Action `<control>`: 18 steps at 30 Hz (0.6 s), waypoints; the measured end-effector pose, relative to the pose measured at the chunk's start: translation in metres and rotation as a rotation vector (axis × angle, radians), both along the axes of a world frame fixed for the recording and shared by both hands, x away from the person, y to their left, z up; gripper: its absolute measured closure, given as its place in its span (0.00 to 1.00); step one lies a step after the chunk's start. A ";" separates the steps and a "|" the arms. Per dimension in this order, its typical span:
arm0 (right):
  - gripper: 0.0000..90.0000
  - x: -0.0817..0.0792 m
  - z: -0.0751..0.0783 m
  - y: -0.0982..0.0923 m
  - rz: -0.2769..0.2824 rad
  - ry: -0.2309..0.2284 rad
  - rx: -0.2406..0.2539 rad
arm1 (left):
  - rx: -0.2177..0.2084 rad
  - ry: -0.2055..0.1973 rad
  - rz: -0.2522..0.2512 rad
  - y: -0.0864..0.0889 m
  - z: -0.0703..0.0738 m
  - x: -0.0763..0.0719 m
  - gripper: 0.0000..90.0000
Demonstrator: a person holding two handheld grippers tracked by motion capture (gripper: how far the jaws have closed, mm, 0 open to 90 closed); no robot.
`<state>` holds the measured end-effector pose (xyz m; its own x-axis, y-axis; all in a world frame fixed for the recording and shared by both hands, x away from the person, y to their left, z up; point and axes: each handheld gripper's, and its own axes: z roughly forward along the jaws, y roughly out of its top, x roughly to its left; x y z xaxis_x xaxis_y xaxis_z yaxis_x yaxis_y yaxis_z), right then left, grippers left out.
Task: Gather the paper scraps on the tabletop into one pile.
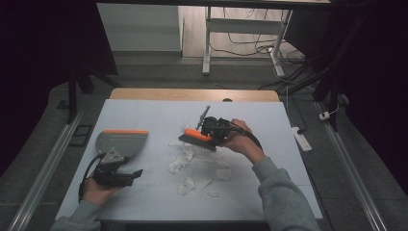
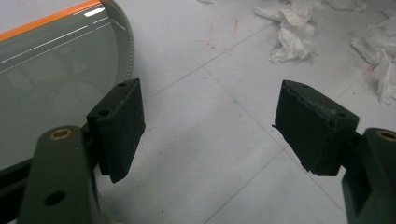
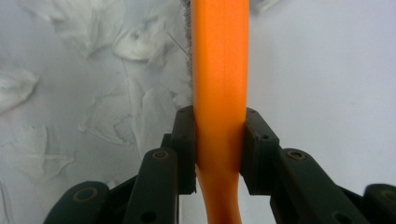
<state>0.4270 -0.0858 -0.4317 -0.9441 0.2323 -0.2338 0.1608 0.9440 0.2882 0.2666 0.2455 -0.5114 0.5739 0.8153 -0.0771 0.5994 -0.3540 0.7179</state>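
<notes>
Left gripper (image 1: 136, 173): nearest the high camera, low at the table's left front, held in the person's left hand (image 1: 96, 191); its jaws stand wide apart with nothing between them, and in the left gripper view (image 2: 208, 135) bare table shows in the gap.
Dustpan (image 1: 120, 142): grey with an orange front edge, lying flat on the table just beyond the left gripper; in the left gripper view (image 2: 51, 70) its curved rim sits just beside the left-hand pad, and whether they touch cannot be told.
Right gripper (image 1: 211, 131): held in the person's right hand (image 1: 239, 137) near the table's middle, clamped on the brush handle; in the right gripper view (image 3: 219, 149) both pads press the orange handle from either side.
Brush (image 1: 197, 137): orange back with dark bristles, held at the far edge of the paper scraps, bristles turned down toward the table; in the right gripper view (image 3: 219, 70) the handle runs straight up from the jaws, with grey bristles showing at its left edge.
Paper scraps (image 1: 185, 163): crumpled white tissue pieces strewn over the table's middle, between the brush and the front edge; some lie ahead of the left gripper (image 2: 289, 32) and beside the brush (image 3: 93, 70).
Table (image 1: 144, 202): pale sheet marked with a faint grid, a wooden edge showing at the far side.
</notes>
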 end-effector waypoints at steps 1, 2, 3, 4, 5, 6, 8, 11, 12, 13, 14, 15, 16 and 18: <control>0.78 0.001 0.004 -0.003 -0.009 -0.007 0.022 | -0.001 0.000 0.001 0.000 0.000 0.000 0.28; 0.78 0.002 0.007 -0.005 -0.025 -0.015 0.047 | -0.001 0.000 0.001 0.000 0.000 0.000 0.28; 0.78 0.005 0.011 -0.007 -0.029 -0.022 0.056 | 0.000 0.000 0.002 0.000 0.000 0.000 0.28; 0.78 0.007 0.012 -0.008 -0.035 -0.027 0.064 | 0.000 0.000 0.002 0.000 0.000 0.000 0.28; 0.78 0.010 0.013 -0.009 -0.051 -0.038 0.069 | 0.000 0.000 0.001 0.000 0.000 0.000 0.28; 0.78 0.013 0.013 -0.009 -0.059 -0.046 0.075 | 0.000 0.000 0.001 0.000 0.000 0.000 0.28; 0.78 0.019 0.013 -0.008 -0.071 -0.061 0.081 | -0.002 0.000 0.001 0.000 0.000 0.000 0.28; 0.78 0.030 0.008 -0.003 -0.112 -0.090 0.086 | -0.003 0.001 0.002 0.001 0.000 0.000 0.28; 0.78 0.034 0.007 -0.001 -0.127 -0.097 0.086 | -0.004 0.001 0.002 0.001 0.000 0.000 0.28; 0.78 0.038 0.005 0.000 -0.141 -0.104 0.086 | -0.004 0.001 0.000 0.001 0.000 0.000 0.28; 0.78 0.043 0.004 0.001 -0.154 -0.110 0.084 | -0.004 0.001 0.000 0.001 0.000 0.000 0.28; 0.78 0.048 0.002 0.003 -0.167 -0.111 0.083 | -0.005 0.001 -0.001 0.001 0.000 0.000 0.28; 0.78 0.052 0.000 0.004 -0.180 -0.117 0.080 | -0.005 0.000 0.000 0.002 -0.001 0.000 0.28; 0.78 0.062 -0.003 0.005 -0.202 -0.118 0.069 | -0.008 0.001 -0.001 0.002 -0.001 0.000 0.28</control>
<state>0.4890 -0.0805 -0.4350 -0.8442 0.4326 -0.3166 0.3057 0.8736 0.3786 0.2671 0.2475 -0.5122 0.5749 0.8139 -0.0840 0.5999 -0.3494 0.7198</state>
